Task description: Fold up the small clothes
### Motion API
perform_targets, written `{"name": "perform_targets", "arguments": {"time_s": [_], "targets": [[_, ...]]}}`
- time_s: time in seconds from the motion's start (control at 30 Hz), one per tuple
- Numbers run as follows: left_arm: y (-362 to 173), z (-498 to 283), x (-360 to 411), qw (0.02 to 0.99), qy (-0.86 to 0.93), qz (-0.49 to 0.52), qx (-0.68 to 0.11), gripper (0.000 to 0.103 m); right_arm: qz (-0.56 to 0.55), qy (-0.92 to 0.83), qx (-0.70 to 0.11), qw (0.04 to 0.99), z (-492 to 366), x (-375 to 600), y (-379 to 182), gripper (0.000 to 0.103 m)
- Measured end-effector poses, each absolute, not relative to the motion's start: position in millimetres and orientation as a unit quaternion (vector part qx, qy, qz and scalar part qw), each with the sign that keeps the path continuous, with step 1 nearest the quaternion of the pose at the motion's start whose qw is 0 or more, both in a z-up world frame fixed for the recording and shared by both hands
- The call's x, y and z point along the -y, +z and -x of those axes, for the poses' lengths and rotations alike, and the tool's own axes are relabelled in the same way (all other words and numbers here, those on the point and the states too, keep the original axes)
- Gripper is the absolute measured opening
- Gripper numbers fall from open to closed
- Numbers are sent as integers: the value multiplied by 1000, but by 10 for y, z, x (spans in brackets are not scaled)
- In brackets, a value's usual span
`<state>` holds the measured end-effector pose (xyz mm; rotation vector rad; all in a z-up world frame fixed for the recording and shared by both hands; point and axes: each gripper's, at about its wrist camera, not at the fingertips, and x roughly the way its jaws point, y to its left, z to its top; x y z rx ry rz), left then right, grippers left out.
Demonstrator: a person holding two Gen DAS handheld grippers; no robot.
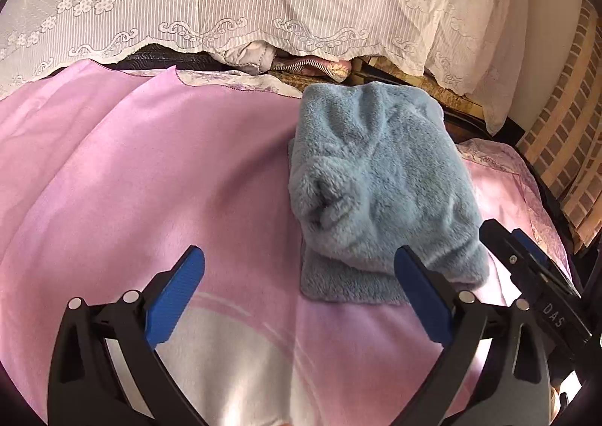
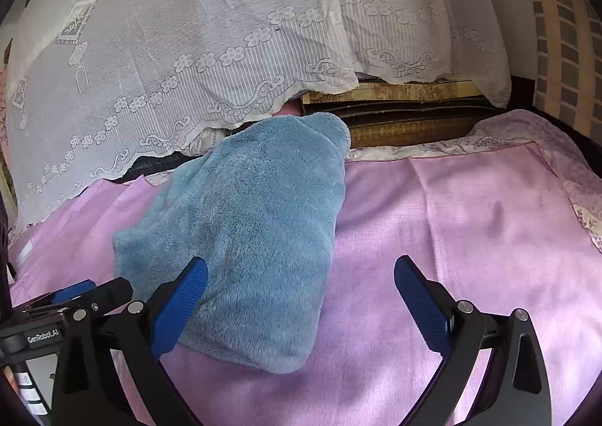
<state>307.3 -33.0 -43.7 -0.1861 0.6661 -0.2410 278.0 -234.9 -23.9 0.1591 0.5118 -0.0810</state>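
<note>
A fluffy blue garment [image 1: 380,185] lies folded in layers on the pink blanket [image 1: 150,170]. In the left wrist view it sits right of centre, with a flat lower layer sticking out at its near edge. My left gripper [image 1: 299,286] is open and empty, its right finger just in front of the garment's near edge. In the right wrist view the garment [image 2: 256,238] lies left of centre. My right gripper [image 2: 301,298] is open and empty, its left finger over the garment's near part. Each gripper shows at the edge of the other's view.
A white lace cloth [image 1: 263,0] hangs along the far side, with dark boards and bundled fabric [image 1: 308,66] under its hem. A brick-pattern cloth [image 1: 568,132] hangs at the right. The pink blanket has a white patch [image 1: 233,358] near my left gripper.
</note>
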Motion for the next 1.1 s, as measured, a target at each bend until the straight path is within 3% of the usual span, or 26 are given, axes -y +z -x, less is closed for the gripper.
{"name": "perform_targets", "arguments": {"time_s": [0.27,0.67,1.1], "targets": [[-234,-2227,279,957,-57,50,-281,98,-90,-116,-209,967,-1958,2387,-112,99],[93,-1309,417,971,-45,6,-233,98,-59,-79,-202,974,-1115,2120,200,100],[11,-1227,220,970,-29,22,-241,98,-50,-50,-205,976,-1055,2045,257,100]]}}
